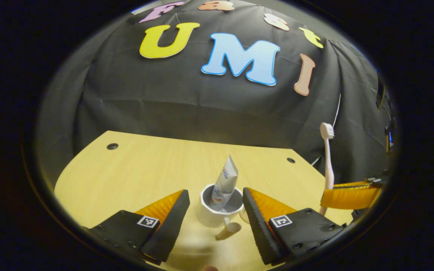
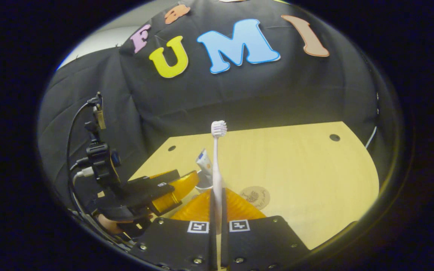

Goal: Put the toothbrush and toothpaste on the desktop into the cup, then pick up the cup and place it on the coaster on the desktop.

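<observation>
**Toothpaste in the cup, toothbrush held up high**

In the left gripper view, my left gripper is wide open. Its two fingers stand on each side of the white cup, one at 9 o'clock of it and one at 3 o'clock. They do not touch it. The cup sits on the yellow wooden table. The toothpaste is inside the cup. It stands up and leans a little toward 1 o'clock. The cup's handle sticks out toward 5 o'clock, toward me.

Far off at 3 o'clock in this view, I see my right gripper holding the toothbrush straight up, with the bristles on top.

In the right gripper view, my right gripper is closed tight on the toothbrush. Both fingers squeeze the thin handle down low. The brush stands up tall in the air, above the table.

The round brown coaster lies flat on the table, just at 2 o'clock of my right fingers. Nothing is on it.

At 9 o'clock in this view is my left gripper. The toothpaste and a bit of the cup's rim peek out next to it.
</observation>
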{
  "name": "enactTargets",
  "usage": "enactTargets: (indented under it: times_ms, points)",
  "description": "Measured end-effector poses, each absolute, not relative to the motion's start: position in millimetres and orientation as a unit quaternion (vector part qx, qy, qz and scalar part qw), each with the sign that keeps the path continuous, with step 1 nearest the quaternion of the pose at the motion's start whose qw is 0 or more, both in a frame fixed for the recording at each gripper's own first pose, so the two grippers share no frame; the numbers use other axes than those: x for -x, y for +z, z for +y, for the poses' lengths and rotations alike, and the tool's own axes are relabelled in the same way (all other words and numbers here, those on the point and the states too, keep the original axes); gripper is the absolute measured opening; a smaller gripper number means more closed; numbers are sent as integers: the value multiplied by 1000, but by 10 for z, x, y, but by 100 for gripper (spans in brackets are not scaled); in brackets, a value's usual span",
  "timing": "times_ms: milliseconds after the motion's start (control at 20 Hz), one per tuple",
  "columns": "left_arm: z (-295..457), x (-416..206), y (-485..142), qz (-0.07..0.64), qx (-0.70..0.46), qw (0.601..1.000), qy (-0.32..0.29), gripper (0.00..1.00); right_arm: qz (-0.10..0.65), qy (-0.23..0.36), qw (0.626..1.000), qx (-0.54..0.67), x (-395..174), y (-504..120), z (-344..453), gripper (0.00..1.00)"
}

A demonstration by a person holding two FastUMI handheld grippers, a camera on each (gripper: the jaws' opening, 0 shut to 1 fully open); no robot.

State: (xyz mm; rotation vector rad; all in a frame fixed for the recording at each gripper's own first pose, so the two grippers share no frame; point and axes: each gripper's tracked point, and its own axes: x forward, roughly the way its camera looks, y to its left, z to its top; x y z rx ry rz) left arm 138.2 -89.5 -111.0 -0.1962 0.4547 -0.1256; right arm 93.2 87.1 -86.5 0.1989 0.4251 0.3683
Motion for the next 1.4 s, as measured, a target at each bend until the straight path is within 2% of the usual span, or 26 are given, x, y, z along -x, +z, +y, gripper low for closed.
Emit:
enactTargets:
  times_ms: [50, 100, 150, 200, 250, 300, 350, 400, 500, 550, 600, 650, 700, 750, 800, 850, 900, 1000, 1050, 1400]
  points:
    - [-875, -1327, -1100, 231, 99, 966, -61, 87, 203, 192, 956, -90, -980, -828, 946, 5]
    - [-859, -1275, -1098, 237, 103, 964, -60, 92, 196, 201, 956, -83, -1032, -791, 1006, 5]
    - [-850, -1219, -1095, 241, 109, 962, -60, 88, 191, 208, 957, -74, -1084, -753, 1066, 5]
    - [-823, -1166, -1090, 244, 115, 961, -57, 92, 186, 215, 957, -66, -1187, -711, 1124, 5]
    - [-801, -1116, -1088, 248, 121, 960, -54, 88, 180, 221, 957, -60, -1243, -693, 1187, 5]
    - [-774, -1063, -1097, 253, 129, 958, -52, 96, 175, 227, 956, -57, -1298, -672, 1233, 5]
    - [-754, -1016, -1106, 256, 136, 956, -50, 96, 171, 233, 956, -57, -1351, -653, 1295, 5]
    - [-731, -961, -1126, 260, 144, 954, -48, 92, 167, 238, 955, -57, -1402, -637, 1348, 5]
    - [-670, -862, -1166, 269, 153, 950, -42, 92, 154, 243, 956, -58, -1527, -582, 1433, 5]
    - [-639, -813, -1199, 273, 157, 948, -39, 88, 148, 247, 956, -58, -1588, -565, 1484, 5]
    - [-608, -763, -1223, 277, 162, 946, -37, 88, 141, 249, 956, -58, -1654, -541, 1531, 5]
    - [-590, -718, -1269, 284, 167, 943, -37, 92, 136, 252, 956, -58, -1715, -532, 1579, 5]
    - [-564, -682, -1305, 291, 169, 941, -35, 88, 131, 252, 957, -56, -1780, -517, 1617, 5]
    - [-527, -652, -1339, 296, 169, 940, -31, 88, 127, 251, 958, -53, -1785, -543, 1672, 5]
    - [-493, -621, -1370, 299, 170, 938, -29, 93, 123, 251, 959, -49, -1857, -533, 1717, 5]
    - [-481, -600, -1399, 303, 173, 937, -27, 88, 121, 250, 960, -45, -1917, -550, 1759, 5]
    - [-461, -589, -1397, 305, 177, 935, -25, 88, 119, 248, 961, -41, -1964, -558, 1794, 5]
    - [-434, -582, -1405, 307, 181, 934, -22, 93, 118, 242, 963, -31, -2036, -618, 1827, 5]
    - [-426, -584, -1409, 308, 180, 934, -20, 88, 123, 237, 963, -24, -2069, -674, 1838, 5]
    - [-457, -592, -1421, 312, 186, 931, -20, 88, 141, 222, 965, -11, -2099, -806, 1783, 9]
